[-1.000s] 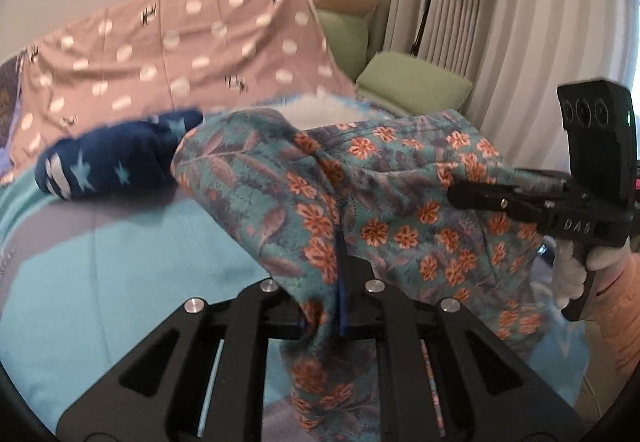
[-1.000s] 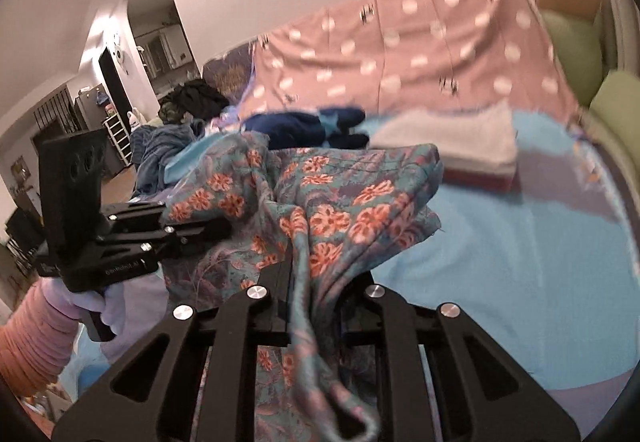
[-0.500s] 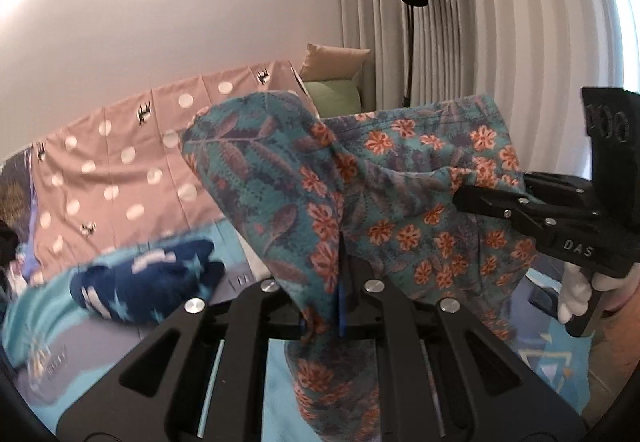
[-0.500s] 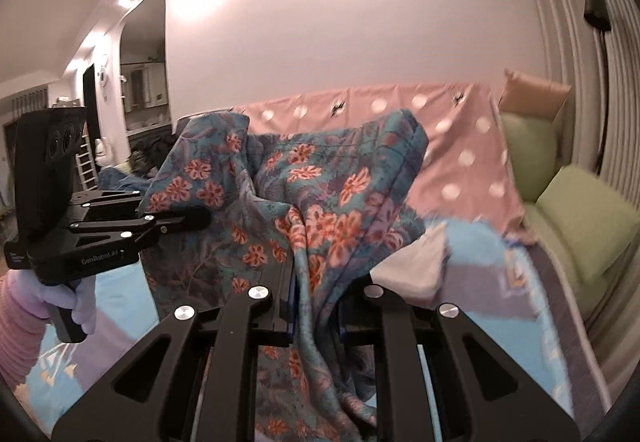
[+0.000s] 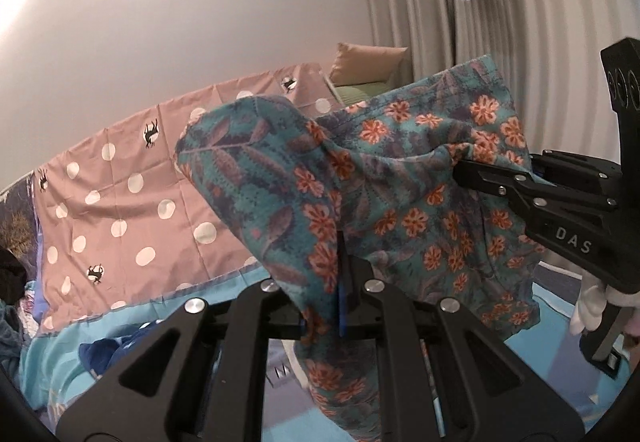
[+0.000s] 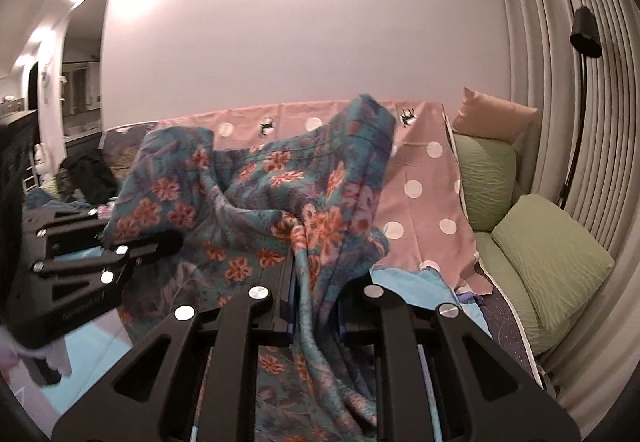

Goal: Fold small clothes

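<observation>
Teal floral garment held aloft above bed, left hand-held gripper and right hand-held gripper each pinching an edge; step: spreading; next: lay flat on bed

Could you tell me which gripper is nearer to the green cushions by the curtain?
Right. The right gripper, shut on the floral garment, has the green cushions close on its right side. The left gripper grips the garment's other end, farther from them.

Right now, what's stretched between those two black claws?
The teal floral garment, pinched by the left claw and the right claw, hangs bunched between them. Both wrist views show it.
</observation>
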`<control>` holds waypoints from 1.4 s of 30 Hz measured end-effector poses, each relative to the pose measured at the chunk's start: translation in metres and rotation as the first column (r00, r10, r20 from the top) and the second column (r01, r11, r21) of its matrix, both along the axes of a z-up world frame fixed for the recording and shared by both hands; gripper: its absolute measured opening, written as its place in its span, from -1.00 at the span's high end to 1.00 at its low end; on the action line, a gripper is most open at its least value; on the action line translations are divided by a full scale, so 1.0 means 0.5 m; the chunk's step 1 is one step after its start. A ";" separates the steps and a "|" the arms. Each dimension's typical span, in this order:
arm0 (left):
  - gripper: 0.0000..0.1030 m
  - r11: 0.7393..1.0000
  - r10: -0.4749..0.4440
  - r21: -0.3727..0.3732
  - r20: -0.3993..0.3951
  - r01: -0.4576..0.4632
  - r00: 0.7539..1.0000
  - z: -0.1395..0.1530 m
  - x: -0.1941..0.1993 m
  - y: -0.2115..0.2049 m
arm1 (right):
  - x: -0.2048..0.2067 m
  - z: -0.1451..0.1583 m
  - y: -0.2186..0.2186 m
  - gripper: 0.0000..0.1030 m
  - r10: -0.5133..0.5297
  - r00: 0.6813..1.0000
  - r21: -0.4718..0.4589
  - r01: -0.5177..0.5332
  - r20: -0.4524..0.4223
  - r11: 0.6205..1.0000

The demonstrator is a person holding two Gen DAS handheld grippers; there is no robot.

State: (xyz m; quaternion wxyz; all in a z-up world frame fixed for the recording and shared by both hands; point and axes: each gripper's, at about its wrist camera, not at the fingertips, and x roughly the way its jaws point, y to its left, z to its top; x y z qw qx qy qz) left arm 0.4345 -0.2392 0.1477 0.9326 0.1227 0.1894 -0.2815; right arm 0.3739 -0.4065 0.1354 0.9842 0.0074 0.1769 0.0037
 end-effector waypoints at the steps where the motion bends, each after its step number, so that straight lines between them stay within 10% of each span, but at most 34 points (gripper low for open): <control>1: 0.75 1.000 0.016 0.000 0.009 -0.016 1.000 -0.018 0.035 -0.003 | 0.049 -0.020 -0.011 0.70 -0.015 1.000 0.019 0.015 -0.012 1.000; 5: -0.14 0.965 0.224 0.120 0.084 -0.233 0.971 -0.145 0.175 -0.042 | 0.199 -0.141 -0.038 0.17 -0.246 0.960 -0.062 0.239 -0.137 0.969; 8: -0.18 0.952 0.240 0.193 0.013 -0.238 0.971 -0.266 0.229 -0.039 | 0.230 -0.249 -0.073 0.17 -0.348 0.912 -0.057 0.344 -0.217 0.937; 15: -0.30 0.966 0.147 0.215 -0.010 -0.141 0.989 -0.413 0.165 0.000 | 0.155 -0.382 -0.064 0.17 -0.274 0.922 -0.078 0.263 -0.273 0.962; 27: -0.69 0.991 0.119 -0.039 -0.154 -0.127 0.981 -0.363 -0.043 0.098 | -0.156 -0.329 0.057 -0.25 -0.158 0.973 0.032 0.166 -0.165 0.986; 34: -0.95 0.981 0.130 -0.123 -0.139 -0.147 0.982 -0.291 -0.217 0.165 | -0.372 -0.272 0.095 -0.97 -0.242 0.969 0.132 0.246 -0.041 0.960; 42: -0.96 0.975 0.085 -0.193 -0.133 -0.110 0.987 -0.243 -0.436 0.247 | -0.540 -0.256 0.179 -0.97 -0.194 0.978 0.099 0.201 -0.071 0.975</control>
